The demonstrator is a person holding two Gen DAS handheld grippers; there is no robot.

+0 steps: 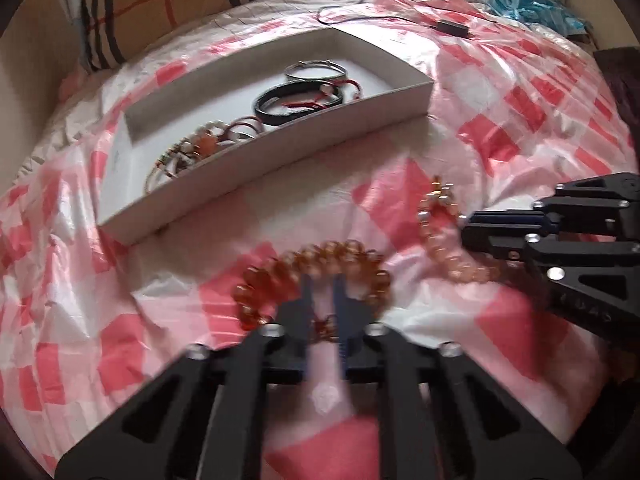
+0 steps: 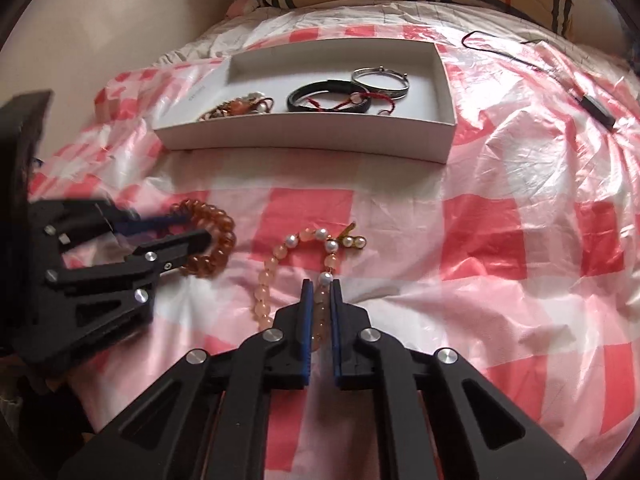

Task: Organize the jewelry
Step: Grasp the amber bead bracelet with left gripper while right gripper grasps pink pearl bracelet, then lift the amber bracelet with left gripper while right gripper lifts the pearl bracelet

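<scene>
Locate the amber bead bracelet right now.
On the checkered cover in front of the white box, the amber bead bracelet sits between the left gripper fingers.

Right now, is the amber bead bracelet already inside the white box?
No, the amber bead bracelet lies on the checkered cover in front of the white box, at the left tool.
</scene>
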